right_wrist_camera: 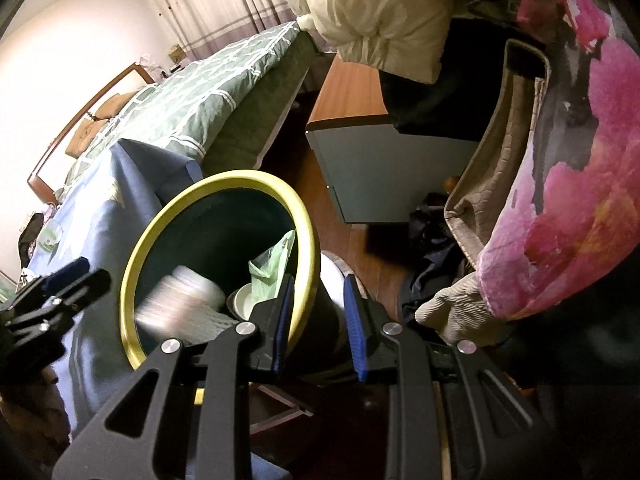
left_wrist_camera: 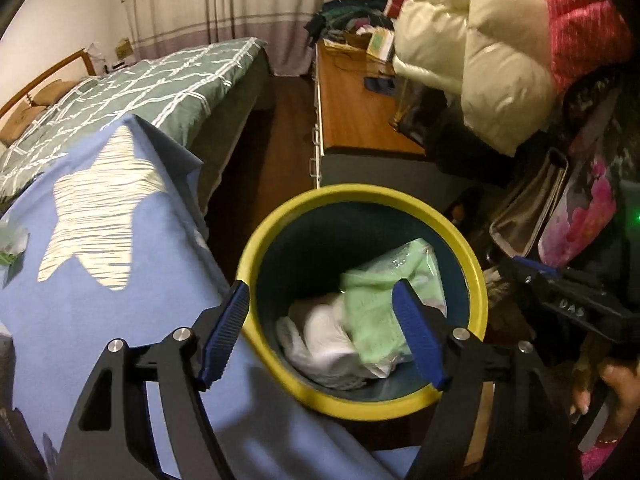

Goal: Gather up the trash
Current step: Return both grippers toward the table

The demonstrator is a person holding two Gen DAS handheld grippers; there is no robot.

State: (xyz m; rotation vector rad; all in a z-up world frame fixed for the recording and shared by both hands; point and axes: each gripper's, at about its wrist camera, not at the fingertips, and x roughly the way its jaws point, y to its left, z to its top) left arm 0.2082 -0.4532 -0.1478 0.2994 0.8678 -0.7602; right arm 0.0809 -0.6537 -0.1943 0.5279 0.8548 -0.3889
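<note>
A bin with a yellow rim (left_wrist_camera: 280, 224) and dark inside stands tipped beside a blue star-print cloth (left_wrist_camera: 80, 300). In it lie a pale green wrapper (left_wrist_camera: 380, 300) and crumpled white trash (left_wrist_camera: 320, 340). My left gripper (left_wrist_camera: 320, 285) is open above the bin's mouth, with nothing between its fingers. In the right wrist view my right gripper (right_wrist_camera: 319, 280) is shut on the bin's wall, one finger (right_wrist_camera: 282, 320) inside and one outside. A blurred white item (right_wrist_camera: 180, 292) shows inside the bin (right_wrist_camera: 132, 280). A small white and green wrapper (left_wrist_camera: 12, 244) lies on the cloth at far left.
A bed with a green checked cover (left_wrist_camera: 160, 88) runs along the left. A wooden cabinet (left_wrist_camera: 352, 112) stands behind the bin. A cream puffy jacket (left_wrist_camera: 480, 60) and a pink floral quilt (right_wrist_camera: 560, 180) hang at the right. A person's hand (left_wrist_camera: 616, 384) holds the right gripper.
</note>
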